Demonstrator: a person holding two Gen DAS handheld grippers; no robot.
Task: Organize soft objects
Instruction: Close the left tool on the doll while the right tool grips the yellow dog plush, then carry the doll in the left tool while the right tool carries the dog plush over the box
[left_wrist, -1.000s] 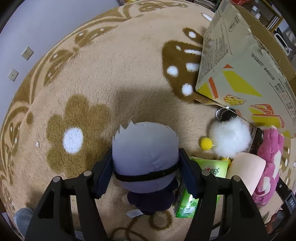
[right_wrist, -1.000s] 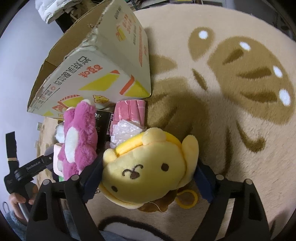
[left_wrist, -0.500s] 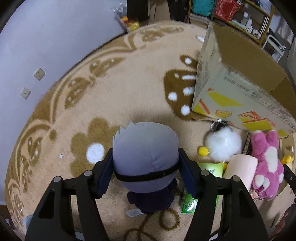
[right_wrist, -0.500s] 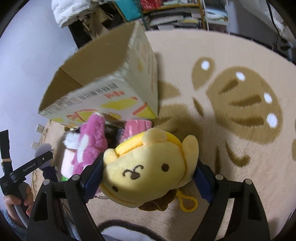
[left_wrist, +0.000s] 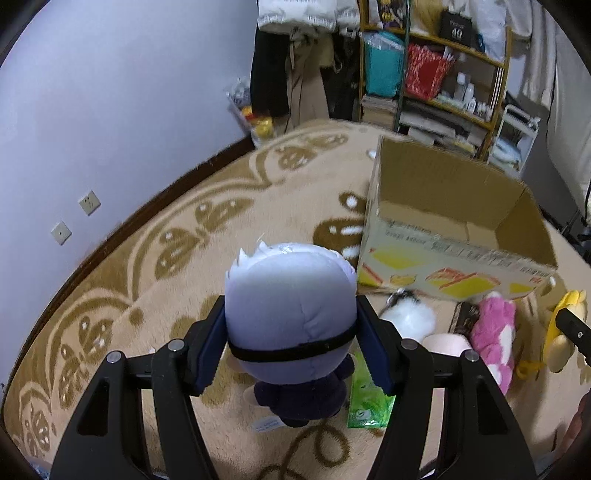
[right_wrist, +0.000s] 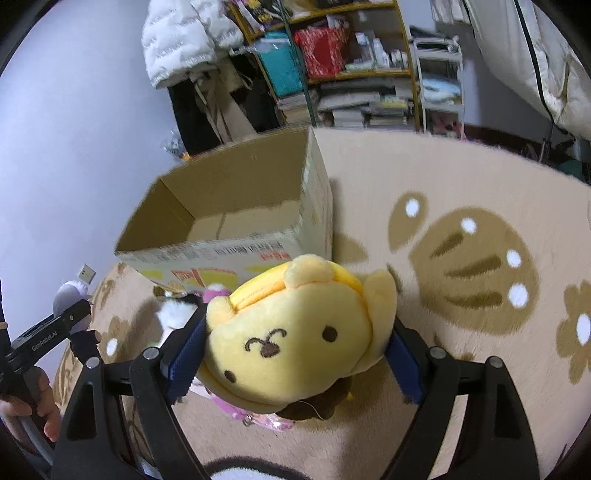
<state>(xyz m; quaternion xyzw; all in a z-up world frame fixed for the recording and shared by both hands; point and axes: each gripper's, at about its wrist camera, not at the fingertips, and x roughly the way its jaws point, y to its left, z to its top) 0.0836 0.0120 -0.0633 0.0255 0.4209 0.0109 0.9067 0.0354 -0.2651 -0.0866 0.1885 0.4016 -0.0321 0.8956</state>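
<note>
My left gripper is shut on a grey-haired plush doll with a dark body, held up off the rug. My right gripper is shut on a yellow dog plush, also lifted. The open cardboard box stands ahead to the right in the left wrist view, and ahead to the left in the right wrist view; its inside looks empty. On the rug near the box lie a pink plush, a white fluffy ball and a green packet.
A tan patterned rug covers the floor. A lilac wall runs along the left. Cluttered shelves and hanging clothes stand behind the box. A pale pink roll lies beside the pink plush.
Both grippers have risen with their plush toys still gripped and tilted up. The box opening and the room behind have come into view.
</note>
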